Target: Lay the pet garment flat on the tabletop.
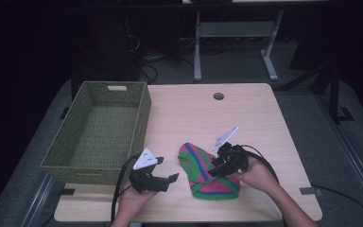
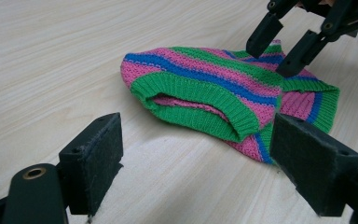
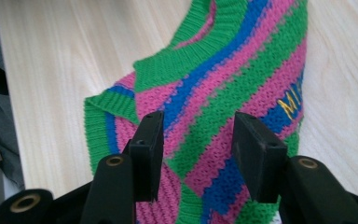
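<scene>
A small knitted garment (image 1: 203, 177) in pink, green and blue stripes lies crumpled near the front of the wooden table (image 1: 194, 113). My right gripper (image 1: 216, 169) hovers over its right part, jaws open. In the right gripper view the knit (image 3: 223, 70) lies under the gap between the pads without being pinched. My left gripper (image 1: 169, 182) rests low at the garment's left, open, with nothing between its pads. In the left gripper view (image 2: 196, 154) the green ribbed opening of the garment (image 2: 205, 84) faces me, and the right gripper (image 2: 279, 51) reaches down onto the far side.
A green woven basket (image 1: 142, 118) stands on the table's left side, its near corner close to my left hand. A round cable hole (image 1: 218, 96) sits near the far edge. Bare tabletop lies beyond and to the right of the garment.
</scene>
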Motion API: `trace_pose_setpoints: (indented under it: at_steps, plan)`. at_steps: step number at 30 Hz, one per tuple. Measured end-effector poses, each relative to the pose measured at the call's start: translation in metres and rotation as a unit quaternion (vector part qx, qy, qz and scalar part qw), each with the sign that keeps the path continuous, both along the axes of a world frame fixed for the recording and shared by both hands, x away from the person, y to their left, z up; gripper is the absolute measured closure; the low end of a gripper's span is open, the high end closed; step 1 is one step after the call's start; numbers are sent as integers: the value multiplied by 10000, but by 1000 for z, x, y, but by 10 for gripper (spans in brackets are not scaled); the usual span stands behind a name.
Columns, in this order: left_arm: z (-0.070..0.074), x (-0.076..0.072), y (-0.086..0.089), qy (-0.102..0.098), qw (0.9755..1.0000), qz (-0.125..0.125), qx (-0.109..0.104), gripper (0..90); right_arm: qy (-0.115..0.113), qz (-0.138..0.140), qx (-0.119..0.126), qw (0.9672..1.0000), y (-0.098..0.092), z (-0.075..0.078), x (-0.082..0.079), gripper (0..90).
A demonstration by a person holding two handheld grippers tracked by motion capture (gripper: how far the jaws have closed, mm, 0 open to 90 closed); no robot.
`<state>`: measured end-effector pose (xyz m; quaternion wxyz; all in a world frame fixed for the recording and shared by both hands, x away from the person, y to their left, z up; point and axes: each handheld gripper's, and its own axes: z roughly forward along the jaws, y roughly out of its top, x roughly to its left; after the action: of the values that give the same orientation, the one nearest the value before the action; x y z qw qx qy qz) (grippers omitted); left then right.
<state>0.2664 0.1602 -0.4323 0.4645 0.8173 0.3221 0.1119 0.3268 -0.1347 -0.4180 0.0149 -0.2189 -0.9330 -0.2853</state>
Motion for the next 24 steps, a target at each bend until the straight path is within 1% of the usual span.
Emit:
trace_pose_setpoints:
  at_steps: [4, 7, 8, 9, 10, 13, 14, 16, 19, 22, 24]
  plan:
    - [0, 0, 0, 15, 10000, 0, -5, 169, -114, 194, 38, 9997, 5, 2, -8, 532]
    - [0, 0, 0, 21, 10000, -4, -9, 170, -139, 332, 30, 9993, 11, 2, -12, 539]
    - [0, 0, 0, 21, 10000, -4, -9, 170, -139, 332, 30, 9993, 11, 2, -12, 539]
    - [0, 0, 0, 32, 10000, -10, -6, 170, -143, 440, 30, 9989, 17, -1, -16, 547]
    - [0, 0, 0, 39, 10000, -9, -14, 170, -124, 478, 32, 9988, 20, -2, -17, 548]
    - [0, 0, 0, 38, 10000, -16, -11, 171, -157, 557, -41, 9983, 25, -5, -19, 557]
    - [0, 0, 0, 43, 10000, -16, -20, 171, -177, 608, -124, 9979, 29, -8, -20, 566]
    - [0, 0, 0, 50, 10000, -17, -20, 171, -226, 610, -182, 9977, 31, -10, -20, 575]
    - [1, 0, 0, 43, 10000, -27, -13, 171, -237, 606, -285, 9975, 32, -13, -19, 591]
    - [0, 1, 0, 58, 10000, -24, -21, 172, -241, 593, -312, 9975, 33, -16, -18, 611]
    - [0, 1, 0, 56, 10000, -36, -6, 171, -248, 588, -386, 9972, 34, -19, -19, 626]
